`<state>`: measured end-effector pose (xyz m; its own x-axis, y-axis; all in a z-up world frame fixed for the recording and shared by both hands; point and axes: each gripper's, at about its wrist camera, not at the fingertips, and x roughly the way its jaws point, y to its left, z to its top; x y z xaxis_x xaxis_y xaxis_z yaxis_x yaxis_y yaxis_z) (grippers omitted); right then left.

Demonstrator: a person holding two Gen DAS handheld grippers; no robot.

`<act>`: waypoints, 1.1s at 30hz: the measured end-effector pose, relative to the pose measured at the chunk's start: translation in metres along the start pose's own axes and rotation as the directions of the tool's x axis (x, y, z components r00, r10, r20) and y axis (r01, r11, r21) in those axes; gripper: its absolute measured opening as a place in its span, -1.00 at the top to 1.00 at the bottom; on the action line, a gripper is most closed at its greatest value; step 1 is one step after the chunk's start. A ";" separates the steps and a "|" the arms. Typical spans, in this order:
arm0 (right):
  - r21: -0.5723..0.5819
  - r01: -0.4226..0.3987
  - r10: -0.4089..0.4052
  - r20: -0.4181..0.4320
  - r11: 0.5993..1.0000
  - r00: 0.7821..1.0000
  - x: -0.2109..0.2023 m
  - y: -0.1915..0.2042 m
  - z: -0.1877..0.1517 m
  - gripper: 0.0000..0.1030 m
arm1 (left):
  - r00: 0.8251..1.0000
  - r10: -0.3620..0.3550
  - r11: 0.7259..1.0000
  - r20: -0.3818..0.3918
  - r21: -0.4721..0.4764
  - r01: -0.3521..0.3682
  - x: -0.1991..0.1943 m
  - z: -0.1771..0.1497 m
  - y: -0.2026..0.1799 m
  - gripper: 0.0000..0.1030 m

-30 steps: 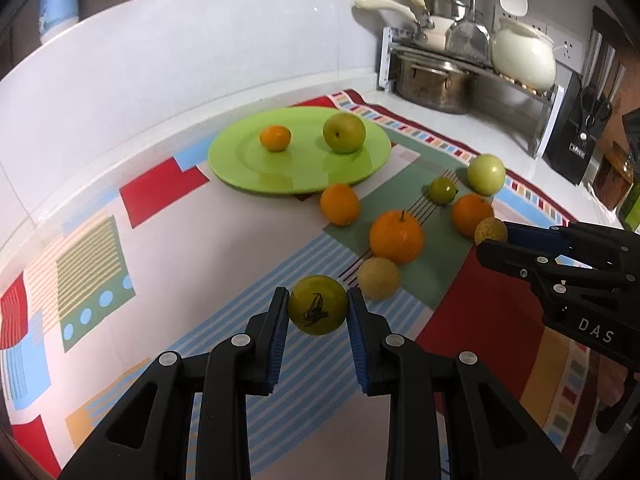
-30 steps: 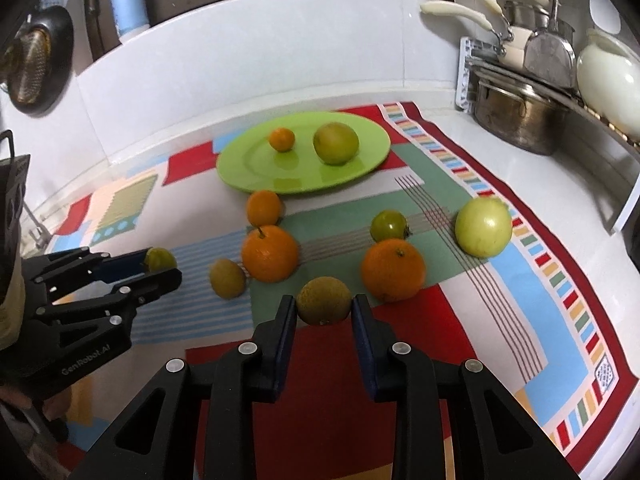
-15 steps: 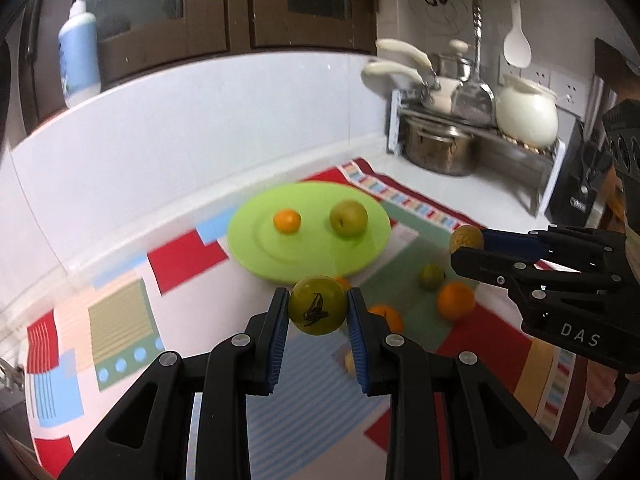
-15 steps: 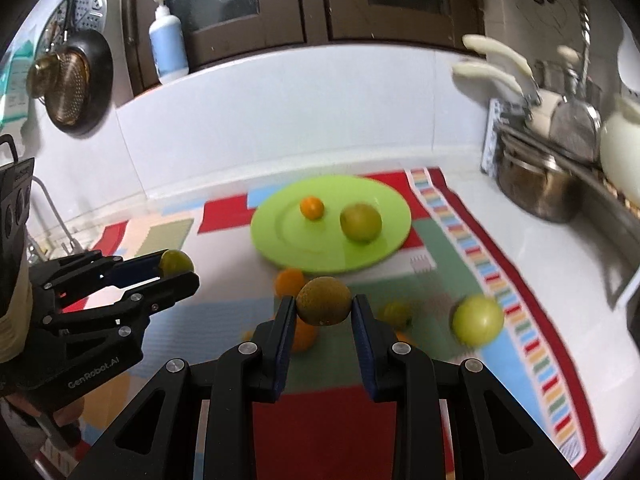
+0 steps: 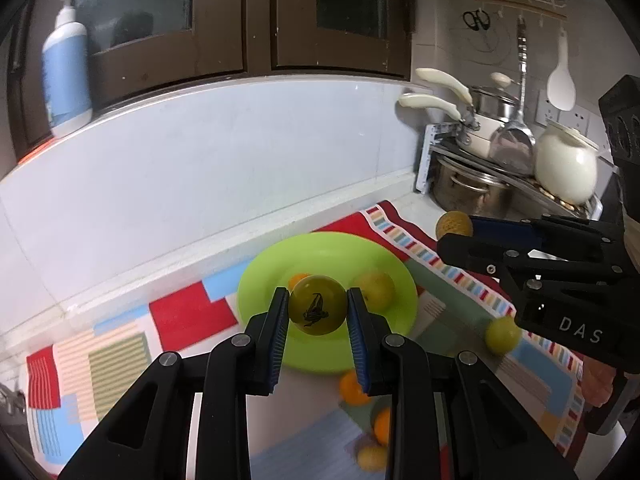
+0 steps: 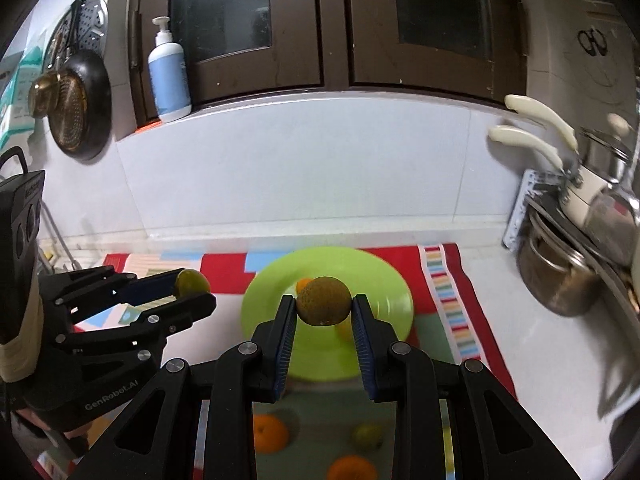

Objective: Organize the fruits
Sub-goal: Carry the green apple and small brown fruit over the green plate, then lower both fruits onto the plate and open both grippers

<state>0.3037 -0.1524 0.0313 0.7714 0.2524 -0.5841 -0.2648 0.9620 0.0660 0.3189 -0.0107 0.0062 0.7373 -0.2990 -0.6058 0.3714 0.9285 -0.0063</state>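
Plate (image 5: 256, 280) dead ahead and below both grippers: left gripper (image 5: 318, 312) clamped on green fruit (image 5: 317, 309), right gripper (image 6: 323, 309) on brown fruit (image 6: 323, 300), neither clearly nearer.

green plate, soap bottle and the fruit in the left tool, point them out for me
green plate (image 5: 256, 296): left wrist view, bare left part of its rim.
soap bottle (image 6: 170, 80): right wrist view, middle of its blue body.
dark green fruit (image 5: 317, 310): left wrist view, its front face, held in the left tool (image 5: 317, 316).
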 end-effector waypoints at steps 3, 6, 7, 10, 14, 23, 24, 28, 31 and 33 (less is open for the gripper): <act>-0.004 -0.011 0.011 -0.020 1.000 1.000 0.016 -0.008 0.010 0.43 | 1.000 0.003 1.000 -0.015 0.005 -0.003 0.020 0.011 0.001 0.44; 0.002 -0.026 0.026 -0.055 1.000 0.998 0.040 -0.019 0.021 0.43 | 0.999 0.001 1.000 -0.035 0.006 -0.001 0.044 0.020 0.003 0.44; 0.003 -0.031 0.031 -0.063 1.000 0.998 0.047 -0.022 0.022 0.43 | 0.999 -0.001 1.000 -0.043 0.006 0.001 0.051 0.022 0.004 0.44; -0.006 -0.029 0.028 -0.097 1.000 0.995 0.071 -0.029 0.027 0.43 | 0.998 -0.003 1.000 -0.066 0.008 0.004 0.077 0.030 0.007 0.44; -0.003 -0.035 0.034 -0.148 0.999 0.988 0.103 -0.041 0.030 0.43 | 0.995 -0.006 1.000 -0.102 0.016 0.007 0.109 0.035 0.011 0.44; -0.001 -0.039 0.038 -0.237 0.999 0.971 0.154 -0.053 0.027 0.43 | 0.981 -0.029 0.999 -0.191 0.013 0.032 0.170 0.024 0.017 0.44; -0.001 -0.042 0.040 -0.243 0.999 0.969 0.158 -0.054 0.025 0.43 | 0.980 -0.028 0.999 -0.197 0.016 0.032 0.174 0.022 0.017 0.44; -0.001 -0.043 0.041 -0.262 0.999 0.964 0.168 -0.054 0.023 0.42 | 0.976 -0.028 0.999 -0.216 0.024 0.034 0.183 0.019 0.017 0.43; 0.002 -0.028 0.028 -0.265 1.000 0.964 0.169 -0.054 0.023 0.41 | 0.978 -0.017 0.999 -0.210 0.024 0.023 0.181 0.020 0.018 0.23; 0.010 -0.026 0.028 -0.269 1.000 0.963 0.170 -0.056 0.025 0.39 | 0.979 -0.011 1.000 -0.204 0.016 0.014 0.176 0.020 0.020 0.21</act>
<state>0.4645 -0.1606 -0.0512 0.5799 0.2419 -0.7780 -0.2791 0.9561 0.0893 0.4678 -0.0491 -0.0843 0.6023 -0.2576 -0.7556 0.3907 0.9205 -0.0024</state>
